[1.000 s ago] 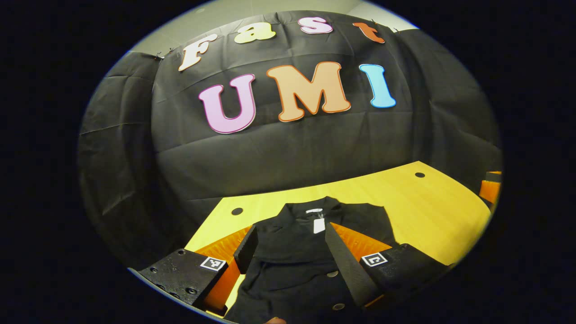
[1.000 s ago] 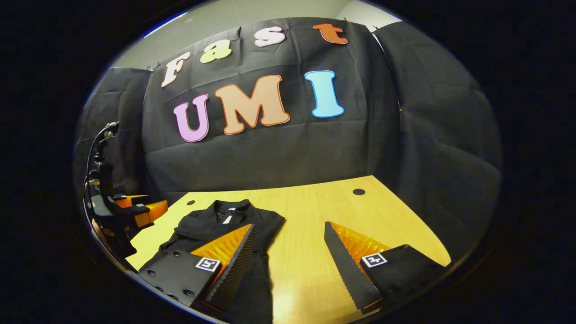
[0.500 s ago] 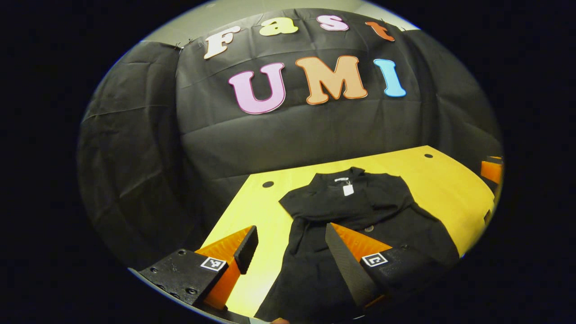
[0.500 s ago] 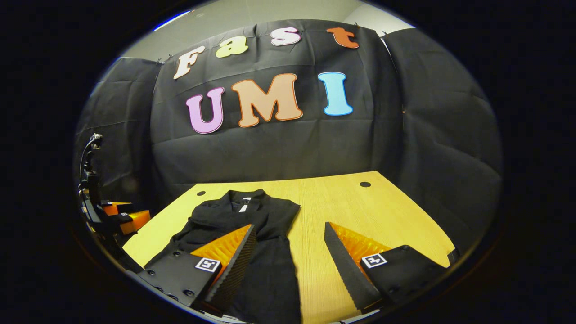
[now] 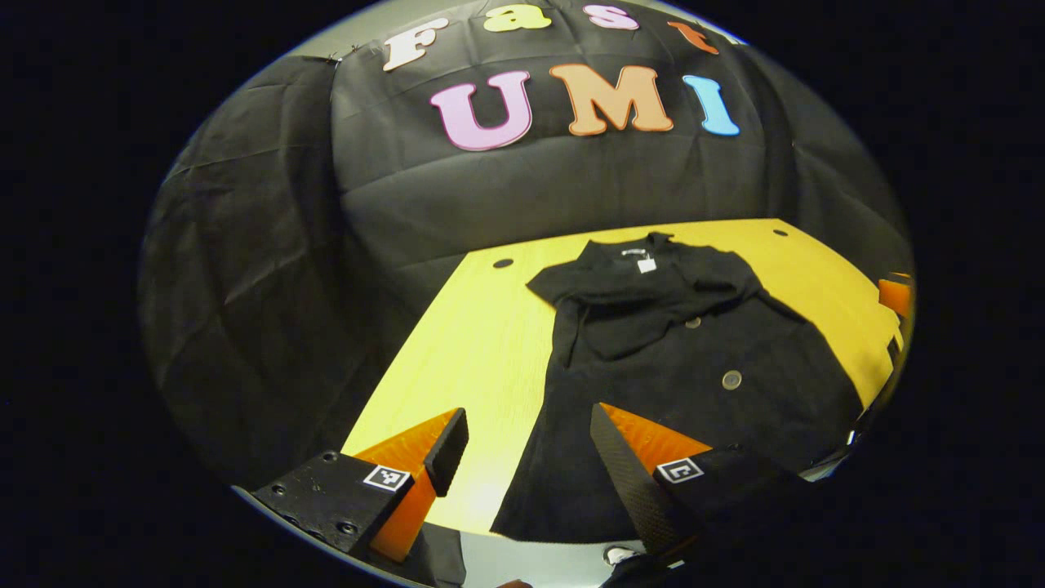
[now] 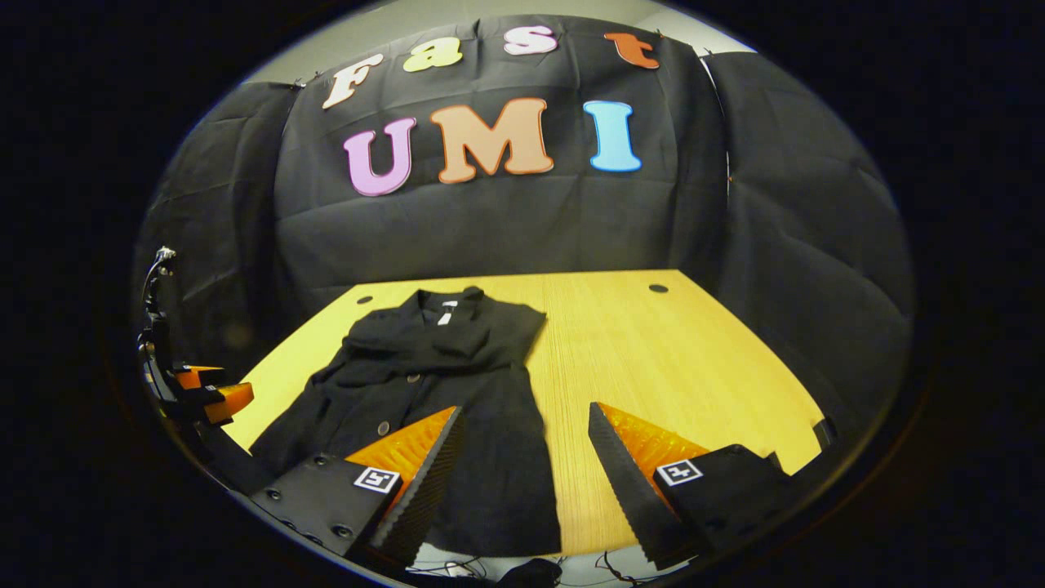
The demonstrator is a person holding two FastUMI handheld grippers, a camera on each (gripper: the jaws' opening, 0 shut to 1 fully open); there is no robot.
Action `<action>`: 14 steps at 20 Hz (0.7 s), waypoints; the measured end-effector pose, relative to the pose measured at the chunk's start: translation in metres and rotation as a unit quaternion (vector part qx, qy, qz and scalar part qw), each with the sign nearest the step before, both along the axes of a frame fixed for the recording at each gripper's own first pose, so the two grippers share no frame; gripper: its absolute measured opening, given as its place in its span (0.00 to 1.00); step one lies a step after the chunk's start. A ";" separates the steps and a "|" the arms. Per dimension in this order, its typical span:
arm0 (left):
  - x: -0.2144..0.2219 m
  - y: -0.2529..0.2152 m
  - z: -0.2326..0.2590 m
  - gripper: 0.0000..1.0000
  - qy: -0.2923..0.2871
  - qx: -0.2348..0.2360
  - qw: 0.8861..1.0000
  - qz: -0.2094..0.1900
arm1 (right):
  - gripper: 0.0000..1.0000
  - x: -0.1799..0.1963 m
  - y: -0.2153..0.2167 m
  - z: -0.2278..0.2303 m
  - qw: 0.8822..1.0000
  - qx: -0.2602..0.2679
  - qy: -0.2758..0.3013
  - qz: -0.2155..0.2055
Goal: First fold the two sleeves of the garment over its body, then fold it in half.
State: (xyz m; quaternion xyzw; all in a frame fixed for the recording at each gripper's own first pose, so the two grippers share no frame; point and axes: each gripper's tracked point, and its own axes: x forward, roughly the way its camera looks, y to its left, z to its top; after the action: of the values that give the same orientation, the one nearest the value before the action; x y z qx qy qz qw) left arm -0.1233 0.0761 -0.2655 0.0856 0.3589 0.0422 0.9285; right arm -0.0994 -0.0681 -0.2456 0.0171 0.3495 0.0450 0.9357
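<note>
A black garment lies flat on the bench, collar toward the booth wall and hem at the bench's near edge. Both sleeves are folded in over its chest, just below the collar, where a small white tag shows. Two round buttons sit on its front, below the sleeves.

In the left gripper view the left tongs stand open and empty above the garment's near hem: one finger over bare bench beside the garment, the other over the cloth. Whether that finger touches the cloth cannot be told.

In the right gripper view the garment lies on the left part of the bench. The right tongs are open and empty near the hem, one finger over the garment's lower corner, the other over bare wood beside it. The left tongs show at the far left edge of that view, beyond the garment; there, their state cannot be told.
</note>
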 end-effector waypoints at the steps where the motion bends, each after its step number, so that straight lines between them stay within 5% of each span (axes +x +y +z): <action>1: -0.008 0.005 -0.007 0.94 0.011 0.001 1.000 0.003 | 0.98 -0.006 0.001 -0.008 1.000 -0.004 0.011 0.000; 14: -0.074 0.022 -0.075 0.95 0.088 -0.008 0.996 0.013 | 0.95 -0.056 0.001 -0.106 0.987 -0.060 0.148 0.015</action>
State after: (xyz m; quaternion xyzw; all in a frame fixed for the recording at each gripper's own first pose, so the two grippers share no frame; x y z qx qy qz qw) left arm -0.1973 0.0980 -0.3404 0.0773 0.4410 0.0436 0.8931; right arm -0.1552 -0.0670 -0.3519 -0.0381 0.4863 0.0344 0.8723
